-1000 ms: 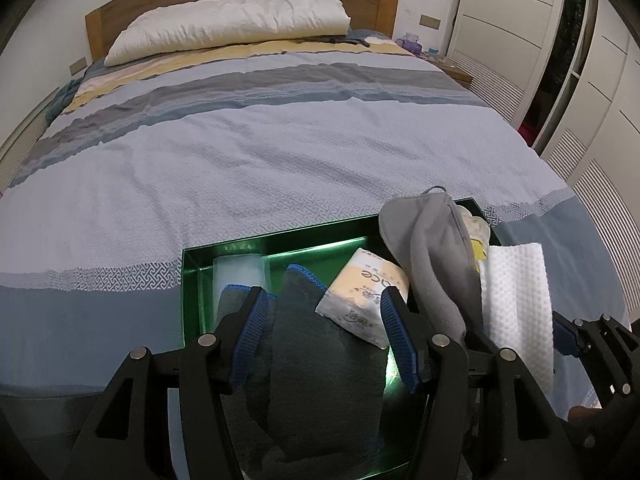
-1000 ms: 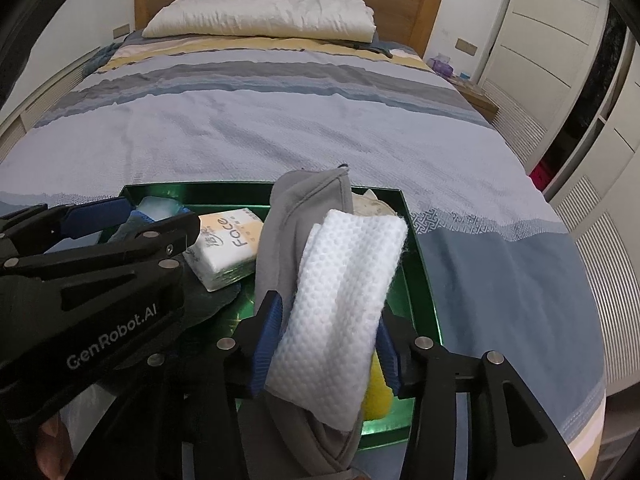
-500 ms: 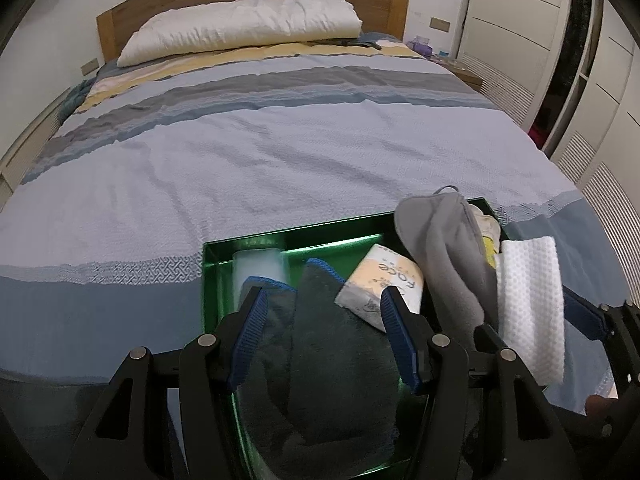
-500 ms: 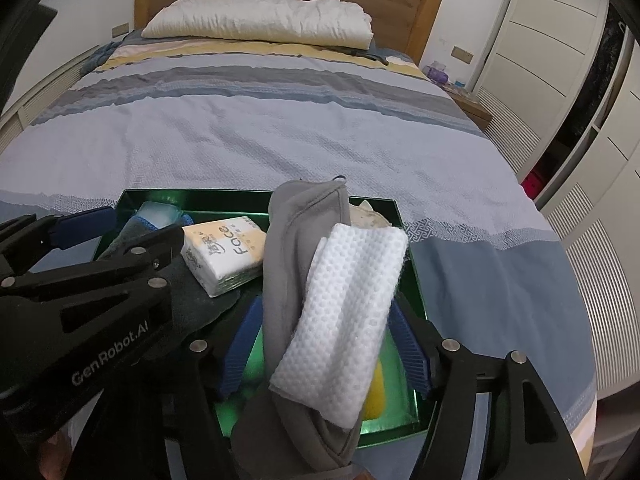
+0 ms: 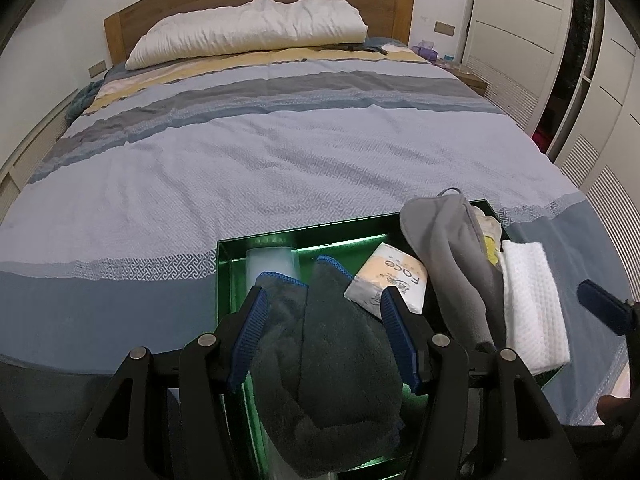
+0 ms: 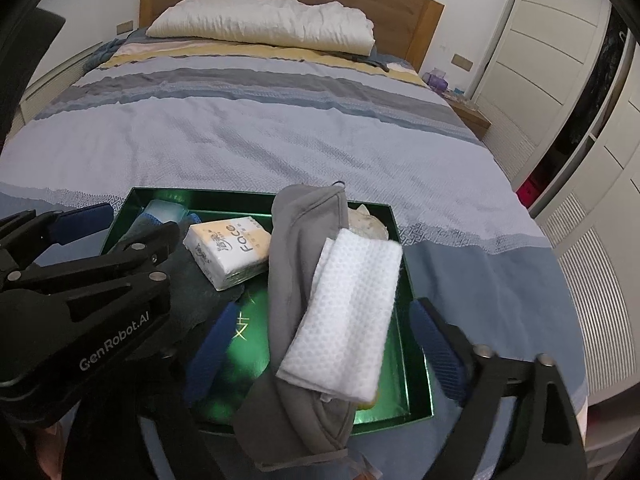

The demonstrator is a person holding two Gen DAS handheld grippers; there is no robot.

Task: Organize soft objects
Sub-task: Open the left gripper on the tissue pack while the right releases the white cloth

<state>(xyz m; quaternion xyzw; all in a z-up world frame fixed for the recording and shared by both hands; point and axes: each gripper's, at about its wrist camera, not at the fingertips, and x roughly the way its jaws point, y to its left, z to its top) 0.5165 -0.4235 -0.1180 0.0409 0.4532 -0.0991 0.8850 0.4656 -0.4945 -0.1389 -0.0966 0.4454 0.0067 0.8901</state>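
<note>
Bed (image 5: 304,168) fills both views; green tray (image 5: 280,242) sits at its foot, 6 o'clock. In the tray, big to small: dark towel (image 5: 332,352) at 6 in L cam, grey cloth (image 6: 296,264) draped over the R side w/ its end hanging past the near rim, white cloth (image 6: 348,312) on top of it, tissue pack (image 6: 230,250) mid-tray.

My L gripper (image 5: 322,340) straddles the towel, jaws apart, not pinching. R gripper (image 6: 320,348) is wide open around the white cloth, pads clear of it.

I judge this a placing step, things let go. Next: back both out w/o snagging, then tuck in the grey overhang.
</note>
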